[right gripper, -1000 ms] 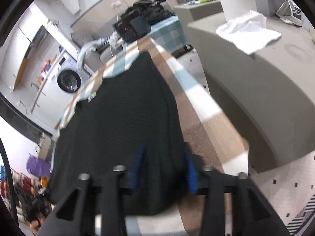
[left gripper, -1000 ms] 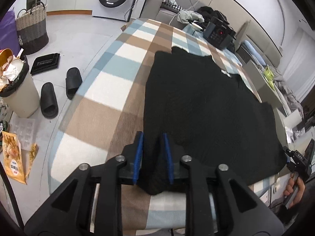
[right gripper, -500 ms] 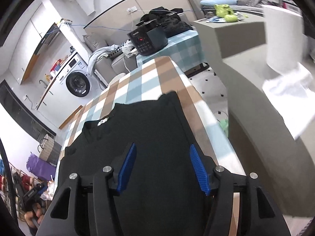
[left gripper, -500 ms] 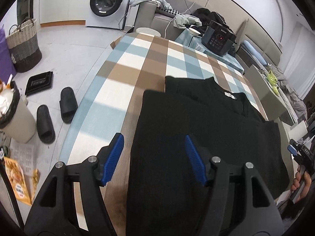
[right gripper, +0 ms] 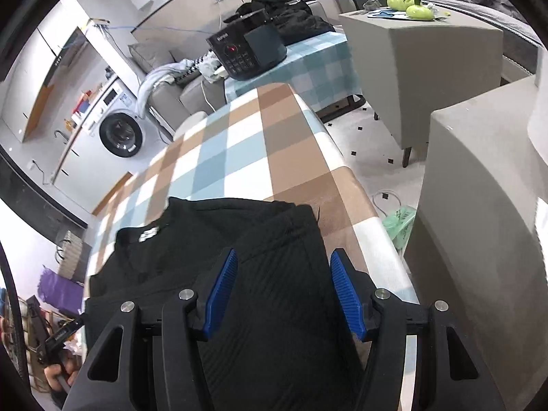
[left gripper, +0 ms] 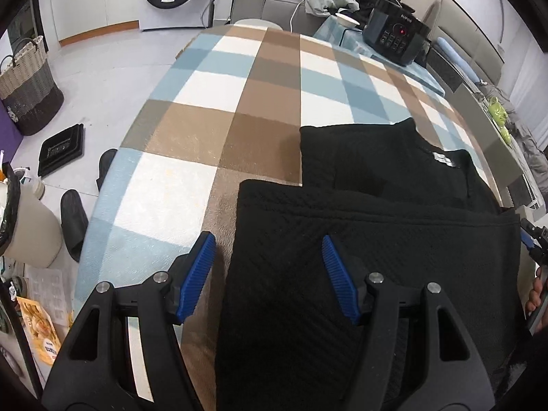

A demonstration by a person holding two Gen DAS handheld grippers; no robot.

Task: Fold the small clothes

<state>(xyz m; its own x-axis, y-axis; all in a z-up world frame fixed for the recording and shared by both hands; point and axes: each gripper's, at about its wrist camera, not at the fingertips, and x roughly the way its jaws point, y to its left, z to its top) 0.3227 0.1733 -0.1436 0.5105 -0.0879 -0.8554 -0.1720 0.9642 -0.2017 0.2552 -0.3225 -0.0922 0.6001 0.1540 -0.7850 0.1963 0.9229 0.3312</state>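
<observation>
We have just let go: the left gripper (left gripper: 269, 275) and right gripper (right gripper: 284, 294) both stand wide, empty, where a second ago they pinched the hem. The black knit top (left gripper: 373, 239) lies folded beneath our fingers on the checked tablecloth (left gripper: 212, 109), bottom half laid over, collar beyond the fingertips.

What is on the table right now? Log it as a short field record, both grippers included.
garment: black knit top, lower part folded up over the upper part, neck label showing
surface: checked tablecloth, brown, blue and white
left gripper: open, holding nothing, above the fold's left edge
right gripper: open, holding nothing, above the fold's right edge
behind table: black appliance, red light on
fold stage: one fold laid
</observation>
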